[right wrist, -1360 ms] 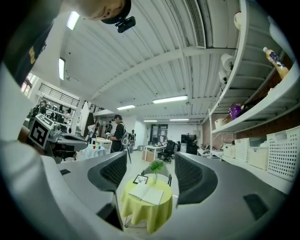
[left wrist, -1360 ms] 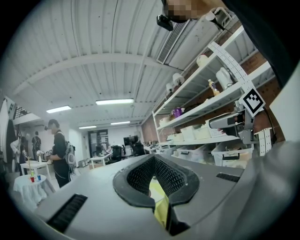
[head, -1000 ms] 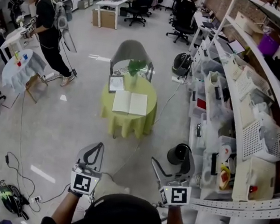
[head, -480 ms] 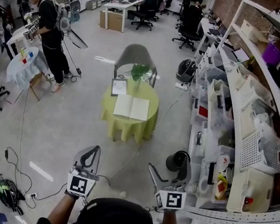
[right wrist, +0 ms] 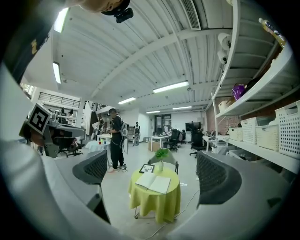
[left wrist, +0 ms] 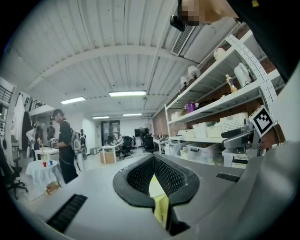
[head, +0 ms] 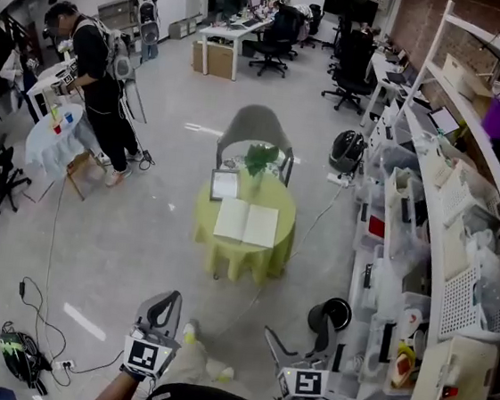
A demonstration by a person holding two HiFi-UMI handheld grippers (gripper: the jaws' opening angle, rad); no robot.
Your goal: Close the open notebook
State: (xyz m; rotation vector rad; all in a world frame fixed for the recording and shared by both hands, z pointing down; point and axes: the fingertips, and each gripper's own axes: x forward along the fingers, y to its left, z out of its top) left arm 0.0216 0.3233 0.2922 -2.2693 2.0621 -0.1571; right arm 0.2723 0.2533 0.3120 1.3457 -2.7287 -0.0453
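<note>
The grey floor (head: 136, 253) of a big office room takes most of the head view. A long white shelf unit (head: 462, 228), full of baskets and boxes, runs along the right side. In the middle of the floor stands a round surface (head: 241, 258) covered with a yellow-green cloth that hangs down all around. A grey chair (head: 256, 128) stands just behind it. At the left, well apart from it, a person (head: 97, 88) in dark clothes stands beside a smaller round surface (head: 53, 132) with a white cloth. A black bin (head: 334, 314) is on the floor near the shelf unit.

The notebook (head: 246, 223) lies open and flat on the yellow-green cloth, on the near half, with both white pages facing up. A small picture frame (head: 225, 185) lies behind its left page, and a green plant (head: 260, 160) stands next to the frame at the far edge.

Both tools are held low at the bottom of the head view, well apart from the notebook. The left tool (head: 165, 300) has its jaws together, with nothing between them. The right tool (head: 299, 335) has just been opening and its jaws now stand wide apart and empty; its own view shows the notebook far off through the gap.
</note>
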